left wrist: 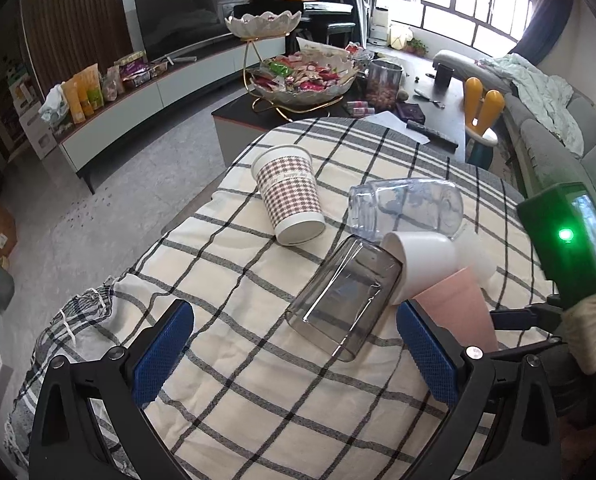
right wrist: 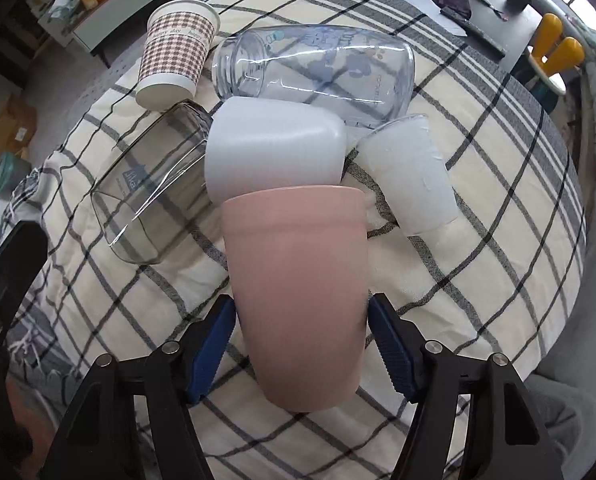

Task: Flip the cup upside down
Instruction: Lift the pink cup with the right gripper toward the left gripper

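Several cups stand upside down on a checked tablecloth point(right wrist: 478, 128). A pink cup point(right wrist: 298, 280) sits between the blue pads of my right gripper point(right wrist: 302, 344), which is closed on its sides. Behind it are a white cup point(right wrist: 273, 144), a frosted cup point(right wrist: 410, 172), a smoky glass point(right wrist: 153, 184), a clear jar point(right wrist: 318, 64) on its side and a houndstooth paper cup point(right wrist: 173, 56). My left gripper point(left wrist: 293, 344) is open and empty, just short of the smoky glass point(left wrist: 342, 296). The pink cup point(left wrist: 454, 300) shows behind its right pad.
The table's round edge drops off to the left and far side. A coffee table with a snack bowl point(left wrist: 302, 76), a jar and a remote stands behind. A grey sofa point(left wrist: 558, 140) is to the right. The right gripper's green body point(left wrist: 570, 236) is at the right.
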A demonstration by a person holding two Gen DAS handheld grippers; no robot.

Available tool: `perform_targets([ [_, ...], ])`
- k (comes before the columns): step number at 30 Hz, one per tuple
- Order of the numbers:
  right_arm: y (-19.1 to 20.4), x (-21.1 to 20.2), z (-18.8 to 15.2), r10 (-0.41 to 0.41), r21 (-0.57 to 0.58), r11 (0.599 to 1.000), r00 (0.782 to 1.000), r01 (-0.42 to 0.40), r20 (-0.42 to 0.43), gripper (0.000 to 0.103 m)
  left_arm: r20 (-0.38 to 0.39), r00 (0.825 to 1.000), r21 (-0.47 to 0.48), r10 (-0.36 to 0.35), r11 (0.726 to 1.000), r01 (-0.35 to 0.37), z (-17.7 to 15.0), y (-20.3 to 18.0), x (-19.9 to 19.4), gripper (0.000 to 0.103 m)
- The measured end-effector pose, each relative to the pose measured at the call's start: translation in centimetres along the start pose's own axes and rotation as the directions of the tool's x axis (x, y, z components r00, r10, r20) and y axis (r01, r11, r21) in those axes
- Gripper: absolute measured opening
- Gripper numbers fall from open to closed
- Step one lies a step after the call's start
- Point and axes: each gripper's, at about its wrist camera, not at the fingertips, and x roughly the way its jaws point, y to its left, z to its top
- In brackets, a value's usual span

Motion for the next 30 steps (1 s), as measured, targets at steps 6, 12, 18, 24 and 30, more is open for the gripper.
perform_targets([
  [6,0.7,-1.2,-1.6,0.005,0.061,0.998,0.999,-0.006,0.032,0.067,-0.002,0.999,0.02,-0.035,0.999,0.035,-0.2,0.4,-0.4,0.103],
  [12,2.1,-3.8,-3.8,0.027,0.223,0.973,0.992,-0.054,0.125,0.067,0.064,0.993,0.098,-0.102,0.991,0.096,0.1,2.5,-2.0,0.103],
  [18,3.9,-3.8,-7.1,0.116,0.457,0.863,0.965,-0.215,0.233,0.067,0.092,0.983,0.158,-0.158,0.977,0.142,0.4,7.2,-3.0,0.103],
  [24,7.7,-1.8,-9.4,0.201,0.612,0.714,0.937,-0.34,0.286,0.067,0.115,0.978,0.231,-0.172,0.963,0.142,0.0,11.8,-3.8,0.103],
  [30,11.0,-0.4,-9.7,0.229,0.674,0.628,0.92,-0.388,0.317,0.067,0.124,0.973,0.22,-0.195,0.962,0.164,0.0,15.2,-4.0,0.103],
])
